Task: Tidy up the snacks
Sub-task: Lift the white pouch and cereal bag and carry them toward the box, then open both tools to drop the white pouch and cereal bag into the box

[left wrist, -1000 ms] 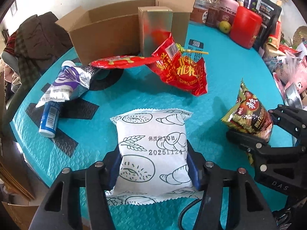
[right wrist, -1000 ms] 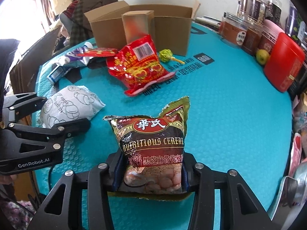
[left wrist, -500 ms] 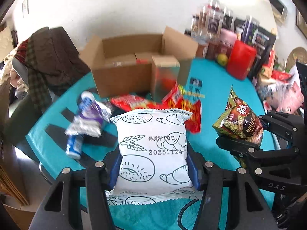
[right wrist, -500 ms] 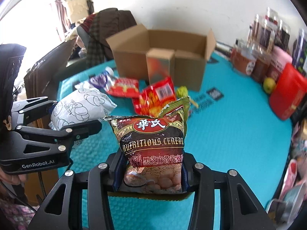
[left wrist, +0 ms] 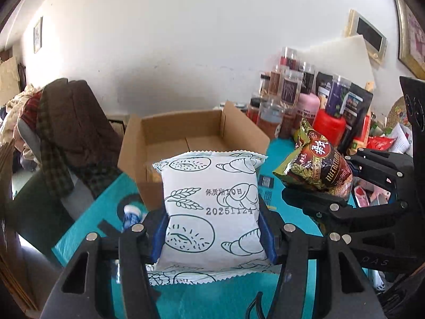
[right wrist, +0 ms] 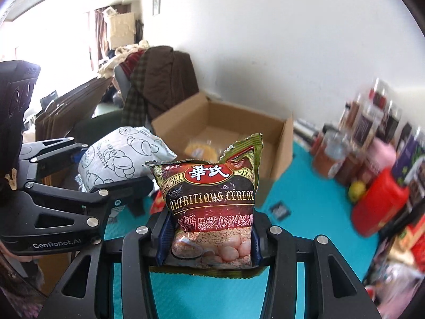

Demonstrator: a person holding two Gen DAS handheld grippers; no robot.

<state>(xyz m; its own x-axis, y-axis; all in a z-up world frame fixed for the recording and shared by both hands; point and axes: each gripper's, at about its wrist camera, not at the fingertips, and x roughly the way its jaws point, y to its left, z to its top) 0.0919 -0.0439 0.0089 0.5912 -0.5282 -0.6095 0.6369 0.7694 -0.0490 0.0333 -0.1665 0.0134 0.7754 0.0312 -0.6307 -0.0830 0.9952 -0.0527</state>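
The left hand-held gripper (left wrist: 212, 235) is clamped on a white bread packet (left wrist: 211, 207) printed with croissant drawings, held upright in the lower centre of the left wrist view in front of the open cardboard box (left wrist: 186, 143). The right hand-held gripper (right wrist: 209, 239) grips a dark cereal bag (right wrist: 212, 207) marked "Nutritious Cereal", upright at the centre of the right wrist view, above the teal bench (right wrist: 305, 228). In that view the box sits behind both packets with a yellow packet (right wrist: 202, 148) on its floor, and blurred jars (right wrist: 372, 138) line the right edge.
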